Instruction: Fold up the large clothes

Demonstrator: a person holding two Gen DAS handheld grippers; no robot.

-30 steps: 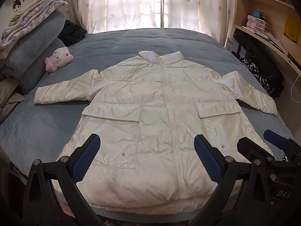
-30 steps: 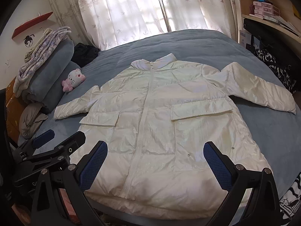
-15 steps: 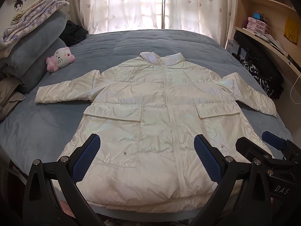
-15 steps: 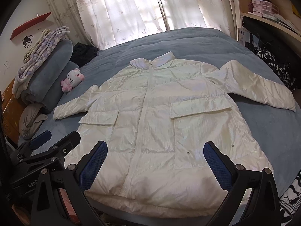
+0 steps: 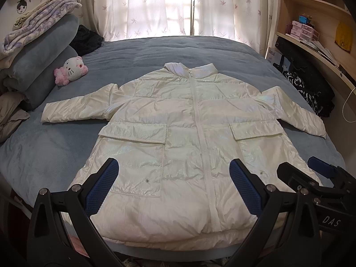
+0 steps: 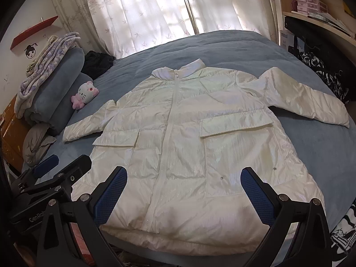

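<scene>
Jacket (image 5: 191, 146) lies flat mid-bed (image 5: 155, 51), hem at the near edge; our left gripper (image 5: 173, 189) and right gripper (image 6: 184, 194) hover there, jaws wide, empty. We risk the slick shell slipping off that edge

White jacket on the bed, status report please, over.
Left gripper open, right gripper open, both empty. White jacket flat, zipped, sleeves spread, unfolded. Plush toy clear of it.
</scene>
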